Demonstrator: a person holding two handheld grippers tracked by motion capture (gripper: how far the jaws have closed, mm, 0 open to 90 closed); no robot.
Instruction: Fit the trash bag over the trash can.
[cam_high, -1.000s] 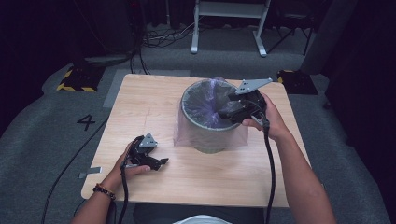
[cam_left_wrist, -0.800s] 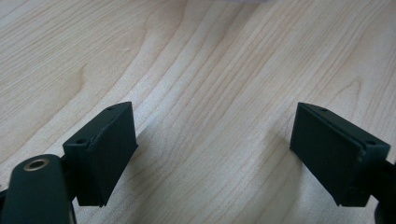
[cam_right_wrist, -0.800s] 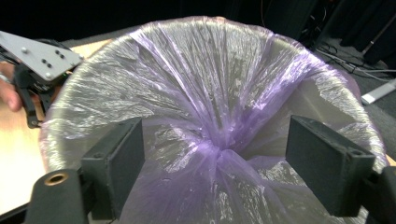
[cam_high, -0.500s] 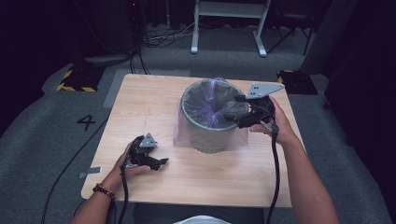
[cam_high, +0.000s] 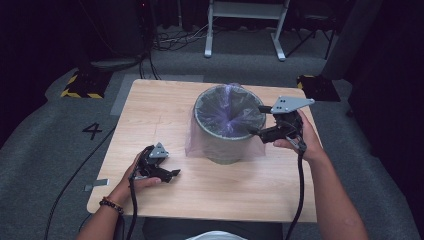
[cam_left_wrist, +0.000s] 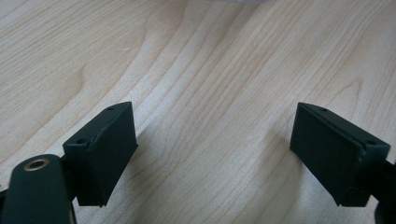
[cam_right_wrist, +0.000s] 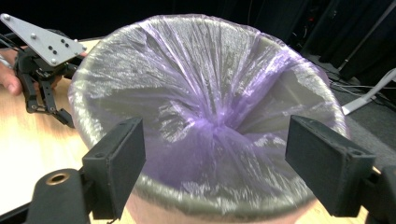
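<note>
Bin (cam_high: 227, 145) with purple liner (cam_right_wrist: 210, 116) faces spread right tool (cam_high: 259, 120); left tool (cam_high: 167, 174) spread.

We record one table (cam_high: 150, 107), rectangular, with a light wood-grain top, standing on grey carpet. We note directly on it:

1. A grey bin (cam_high: 227, 145), round and upright, lined with a translucent purple bag (cam_high: 225, 112) whose edge is folded over the rim and hangs down the outer wall. It stands right of the table's middle, nearer the far edge than the near one.

2. The left gripper (cam_high: 167, 175), low over or resting on the top near the near-left corner, well apart from the bin. Its jaws stand wide apart, with bare wood between them.
</note>
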